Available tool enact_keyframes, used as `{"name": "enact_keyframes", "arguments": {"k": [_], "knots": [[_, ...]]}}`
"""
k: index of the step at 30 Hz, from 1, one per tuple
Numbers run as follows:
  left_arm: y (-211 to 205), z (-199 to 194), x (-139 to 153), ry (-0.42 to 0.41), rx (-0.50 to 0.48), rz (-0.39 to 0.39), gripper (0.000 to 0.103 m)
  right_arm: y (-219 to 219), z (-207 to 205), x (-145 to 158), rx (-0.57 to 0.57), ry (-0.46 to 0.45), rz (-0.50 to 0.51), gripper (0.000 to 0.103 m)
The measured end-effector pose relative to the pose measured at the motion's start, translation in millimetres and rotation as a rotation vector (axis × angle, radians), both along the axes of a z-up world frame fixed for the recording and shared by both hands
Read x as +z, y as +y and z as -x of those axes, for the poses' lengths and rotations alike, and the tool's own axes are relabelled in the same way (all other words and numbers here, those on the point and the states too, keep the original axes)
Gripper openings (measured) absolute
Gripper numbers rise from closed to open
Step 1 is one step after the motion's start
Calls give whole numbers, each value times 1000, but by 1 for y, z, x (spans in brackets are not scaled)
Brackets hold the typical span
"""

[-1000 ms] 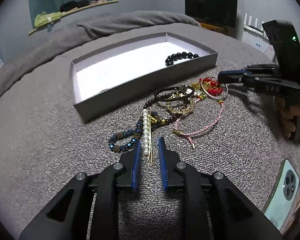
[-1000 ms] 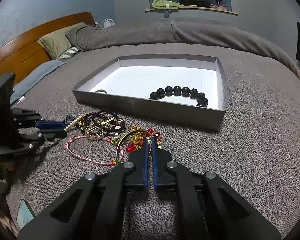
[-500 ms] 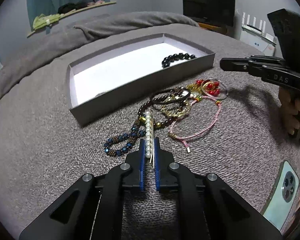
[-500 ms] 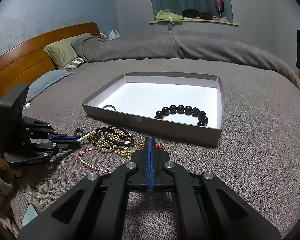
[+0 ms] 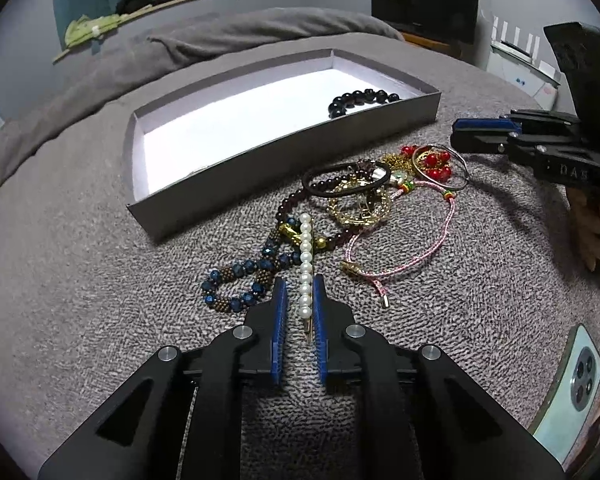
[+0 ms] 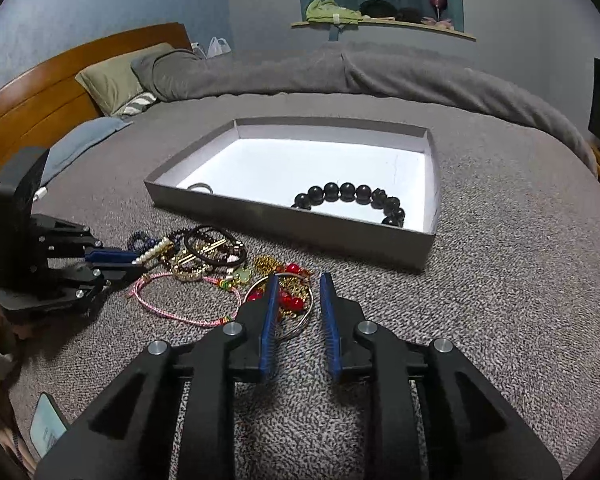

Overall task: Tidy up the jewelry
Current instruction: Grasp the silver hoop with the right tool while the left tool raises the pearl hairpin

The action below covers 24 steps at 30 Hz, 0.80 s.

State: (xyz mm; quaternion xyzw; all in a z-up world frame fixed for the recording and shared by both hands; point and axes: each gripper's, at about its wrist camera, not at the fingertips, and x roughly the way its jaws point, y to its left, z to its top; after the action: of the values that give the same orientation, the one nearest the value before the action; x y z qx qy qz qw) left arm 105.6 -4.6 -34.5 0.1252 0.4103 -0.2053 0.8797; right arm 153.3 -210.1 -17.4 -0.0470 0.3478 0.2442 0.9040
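We logged the left gripper (image 5: 300,292) low in the frame centre of its own view, jaws narrowly apart after having just widened a little; the pearl hair clip (image 5: 305,264) lay lengthwise between the blue pads, with a sliver of blanket showing on each side, so not clamped. The right gripper (image 6: 298,294) had its jaws parted, having just been opening; the left pad overlapped the silver ring with red beads (image 6: 290,300) in the picture, the right pad stood clear over bare blanket (image 6: 500,300), and nothing was gripped.

Outward from the left tool: the blue beaded bracelet (image 5: 240,280) lay just left of the clip, the pink cord bracelet (image 5: 412,248) to the right, the black hair tie (image 5: 346,180) and gold chain bracelet (image 5: 360,210) above in a tangled heap. Beyond the heap sat the grey box (image 5: 260,160), upper centre. It held the black bead bracelet (image 6: 352,196) near its right wall and a small ring (image 6: 200,188) at the lower left corner. A phone (image 5: 572,384) lay at the lower right edge.
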Motion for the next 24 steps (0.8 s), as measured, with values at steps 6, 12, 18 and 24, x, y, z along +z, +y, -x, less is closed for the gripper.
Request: {"name": "enact_keyframes", "arguments": {"k": [6, 12, 18, 24], "knots": [[2, 7, 14, -60, 5, 24, 6, -7, -6, -3, -31, 14, -6, 21], [10, 7, 30, -104, 41, 54, 6, -1, -1, -7, 14, 34, 10, 33], [11, 5, 30, -99, 44, 57, 6, 13, 11, -12, 60, 25, 79, 42], [6, 5, 28, -97, 37, 59, 6, 27, 18, -16, 90, -3, 155, 51]]}}
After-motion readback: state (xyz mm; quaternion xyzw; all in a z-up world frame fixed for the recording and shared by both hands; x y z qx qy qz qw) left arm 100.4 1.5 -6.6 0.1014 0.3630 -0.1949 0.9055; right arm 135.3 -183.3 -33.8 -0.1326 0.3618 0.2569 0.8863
